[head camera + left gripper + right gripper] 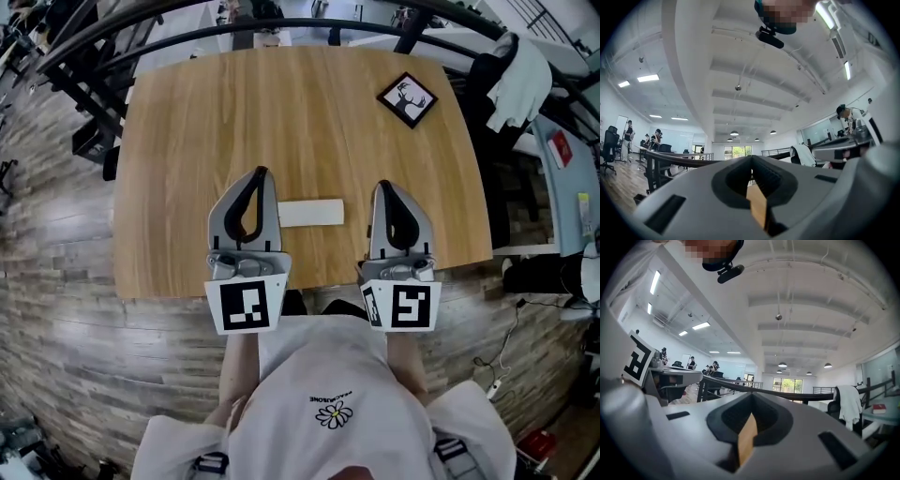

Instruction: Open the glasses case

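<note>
Only the head view showed the glasses case [311, 213] lying flat on the table [281, 103] between the grippers, at three o'clock of the left gripper [260, 173]. Both gripper views showed jaws clenched shut and empty, the right gripper [385, 186] near the table's six o'clock edge. Bare wood lay open toward twelve.

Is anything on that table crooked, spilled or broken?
Only the small black-framed deer picture near the far right corner of the table: it sits turned cornerwise, askew to the edges. The flat white case lies square to the near edge. Nothing looks spilled or damaged.
</note>
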`<state>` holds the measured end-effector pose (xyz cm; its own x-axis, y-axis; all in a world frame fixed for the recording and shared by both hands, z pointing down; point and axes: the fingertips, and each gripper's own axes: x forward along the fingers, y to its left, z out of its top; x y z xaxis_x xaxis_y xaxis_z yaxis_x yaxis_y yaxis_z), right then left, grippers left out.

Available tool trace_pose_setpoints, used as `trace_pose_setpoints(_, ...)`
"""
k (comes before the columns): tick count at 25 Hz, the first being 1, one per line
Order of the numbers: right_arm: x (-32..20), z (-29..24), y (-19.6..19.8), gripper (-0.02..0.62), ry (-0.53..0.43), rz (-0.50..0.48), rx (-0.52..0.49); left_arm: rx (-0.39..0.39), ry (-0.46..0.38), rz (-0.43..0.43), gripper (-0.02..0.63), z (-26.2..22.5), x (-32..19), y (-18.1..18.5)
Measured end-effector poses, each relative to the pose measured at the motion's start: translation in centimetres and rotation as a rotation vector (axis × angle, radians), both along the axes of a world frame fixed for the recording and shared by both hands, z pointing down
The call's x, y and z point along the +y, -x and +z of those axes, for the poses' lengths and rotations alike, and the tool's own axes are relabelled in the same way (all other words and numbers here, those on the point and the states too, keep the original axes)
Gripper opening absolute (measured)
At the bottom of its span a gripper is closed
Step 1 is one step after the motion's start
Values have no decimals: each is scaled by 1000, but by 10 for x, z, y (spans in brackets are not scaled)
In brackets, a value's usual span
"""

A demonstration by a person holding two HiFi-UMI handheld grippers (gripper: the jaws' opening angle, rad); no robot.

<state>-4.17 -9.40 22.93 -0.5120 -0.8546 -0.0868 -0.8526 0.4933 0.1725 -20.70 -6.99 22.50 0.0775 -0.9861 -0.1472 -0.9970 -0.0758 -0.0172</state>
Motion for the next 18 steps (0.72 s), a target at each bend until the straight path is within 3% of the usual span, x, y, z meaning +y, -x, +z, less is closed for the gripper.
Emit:
trace_pose_setpoints(8,-37,9,4,6,16,-9,36,-13,28,24,17,12,-41,-1)
trace_pose_setpoints(18,-56,24,6,6,70,-106,35,-51,88,-8,17,26,-51,-16)
